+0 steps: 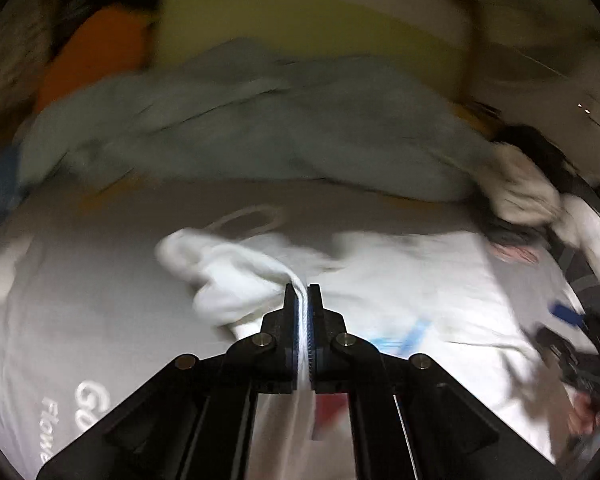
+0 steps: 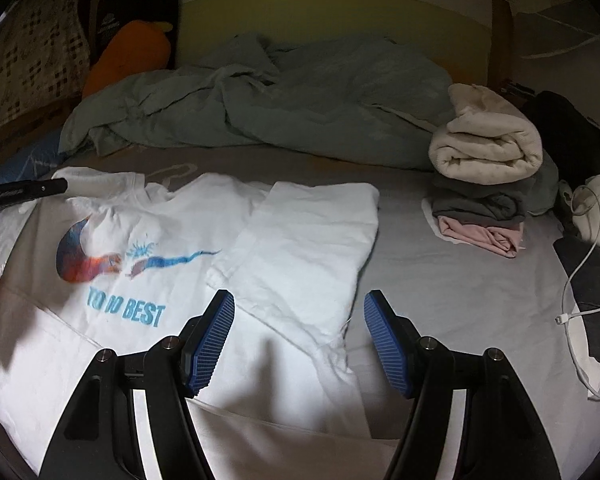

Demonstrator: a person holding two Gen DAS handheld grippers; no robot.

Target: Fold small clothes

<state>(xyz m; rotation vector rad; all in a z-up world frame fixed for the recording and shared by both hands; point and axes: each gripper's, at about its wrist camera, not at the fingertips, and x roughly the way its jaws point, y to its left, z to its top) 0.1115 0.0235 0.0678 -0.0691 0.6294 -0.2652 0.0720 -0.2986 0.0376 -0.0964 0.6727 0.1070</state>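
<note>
While the left wrist view is blurred, it alone shows the left gripper (image 1: pixel 303 292) clamped tight on a bunched fold of the white T-shirt (image 2: pixel 112 248), which lies on the grey bed (image 2: pixel 420 280). Right gripper (image 2: pixel 299 308) hovers wide open, empty, above the folded-over sleeve (image 2: pixel 308 240); folded stack (image 2: pixel 484 184) beyond.

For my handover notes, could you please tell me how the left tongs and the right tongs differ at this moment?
The left tongs are shut on the white T-shirt, a strip of its cloth pinched between the pads; the right tongs are open and hold nothing. The left wrist view is blurred; the right wrist view is sharp. Both have blue pads and point down over the T-shirt on the bed.
</note>
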